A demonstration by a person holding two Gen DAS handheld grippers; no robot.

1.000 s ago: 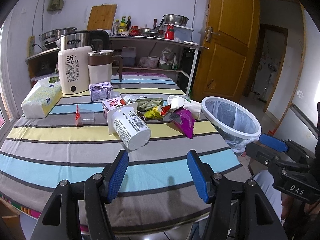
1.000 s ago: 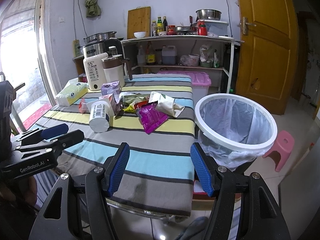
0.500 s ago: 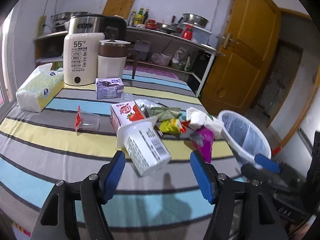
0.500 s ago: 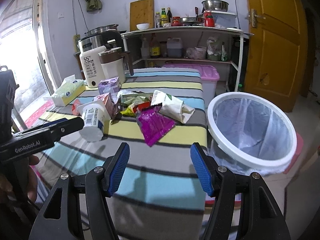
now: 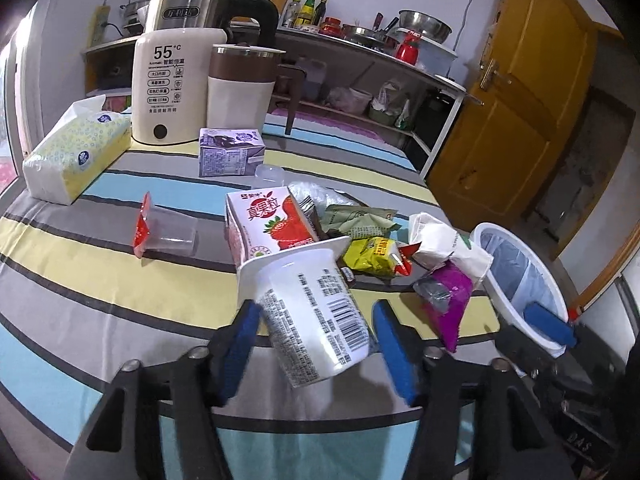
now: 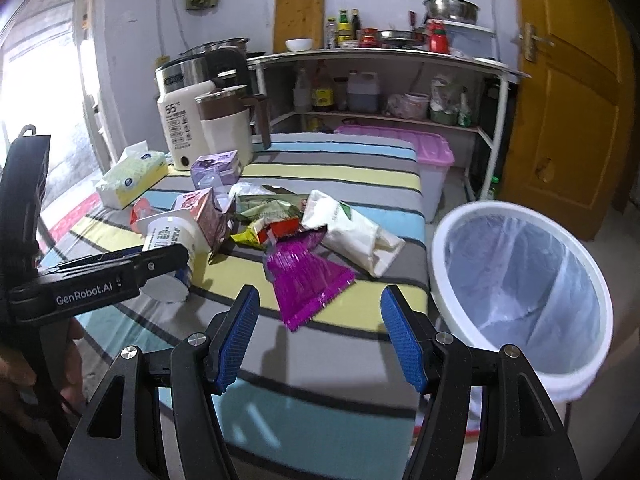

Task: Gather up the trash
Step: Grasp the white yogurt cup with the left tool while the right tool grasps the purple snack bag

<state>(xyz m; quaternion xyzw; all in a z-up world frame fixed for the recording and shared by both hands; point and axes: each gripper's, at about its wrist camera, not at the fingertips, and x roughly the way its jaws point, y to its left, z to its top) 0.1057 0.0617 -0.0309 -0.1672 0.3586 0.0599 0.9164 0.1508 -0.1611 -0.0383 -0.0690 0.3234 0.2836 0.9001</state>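
- The left gripper stands wide, its blue pads either side of a white yogurt cup that lies on its side at the near edge of the litter, mouth rim pointing away.
- The pads do not seem to touch the cup walls yet, though the close fisheye view makes that hard to be sure of.
- The cup looks like thin, light plastic, likely empty: it should lift easily but may buckle or roll, so a gentle squeeze across the mid-body, short of the flared rim, seems best.
- The right gripper is also wide and holds nothing, poised over the near edge of the bench by a purple wrapper, soft and crinkly.
- The white bin stands off the bench's right edge, lined and open.
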